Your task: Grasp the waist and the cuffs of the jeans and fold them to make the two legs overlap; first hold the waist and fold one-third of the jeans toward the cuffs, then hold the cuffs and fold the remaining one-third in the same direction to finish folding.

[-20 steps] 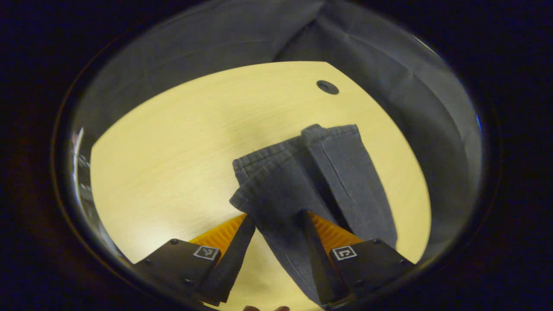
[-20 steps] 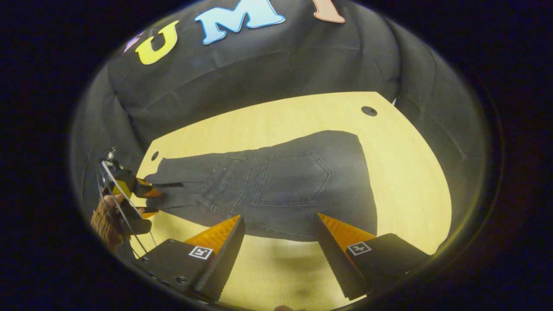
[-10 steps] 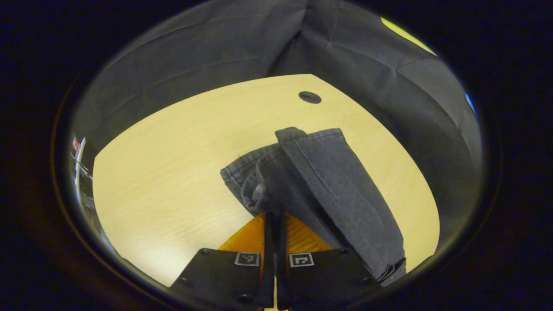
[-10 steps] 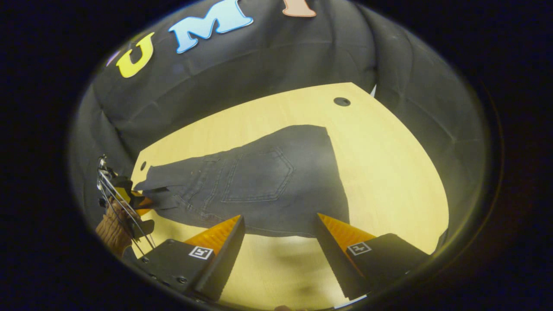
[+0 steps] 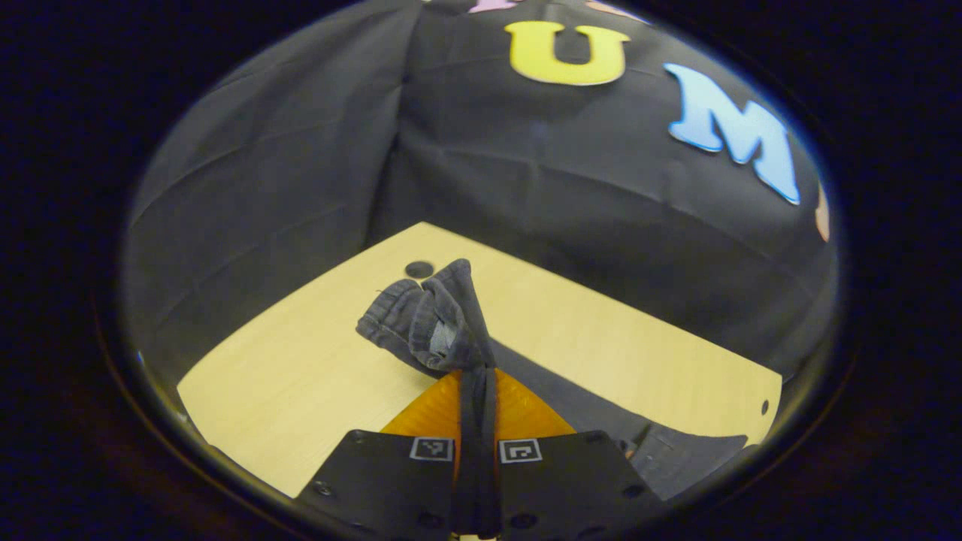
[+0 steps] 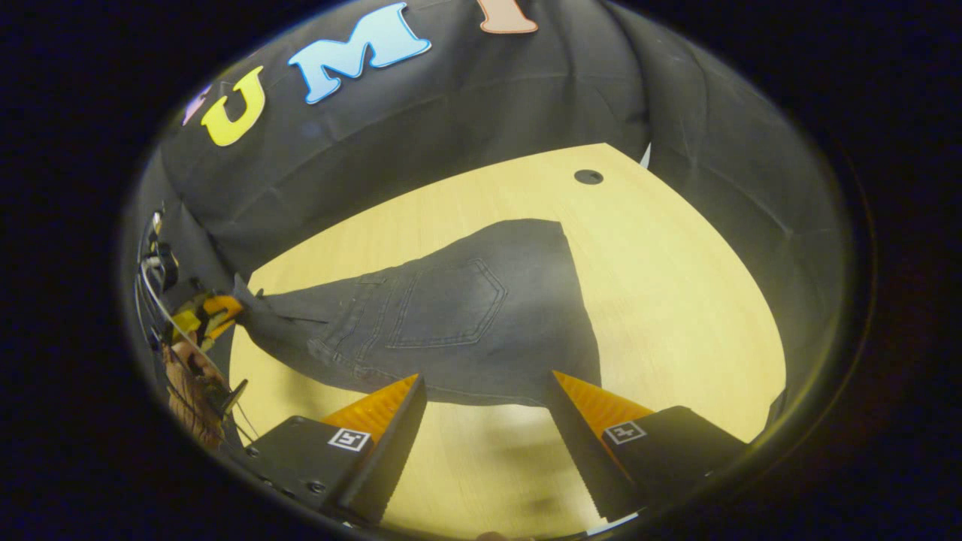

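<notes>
**Cuffs pinched on my left, waist waiting on my right**

My left gripper (image 5: 475, 376) is clamped tight on the bunched cuffs (image 5: 425, 319) of the jeans (image 6: 451, 315), both fingers pressed on the hem with the cloth lifted off the table (image 5: 301, 368). The hem rolls and puckers above my fingertips, so I judge the denim soft and limp but thick at the seams; it will sag and drag rather than hold a line. From there the leg trails down to the tabletop.

Moving rightward, the seat and back pocket (image 6: 449, 304) lie flat on the wood, the waist edge (image 6: 582, 300) farthest from the cuffs.

My right gripper (image 6: 485, 391) hangs with its fingers spread wide, empty, just short of the near edge of the cloth. I would take the waist there at the band, where the layers are stiffest, biting deep enough that the weight of the denim cannot slip out.
</notes>
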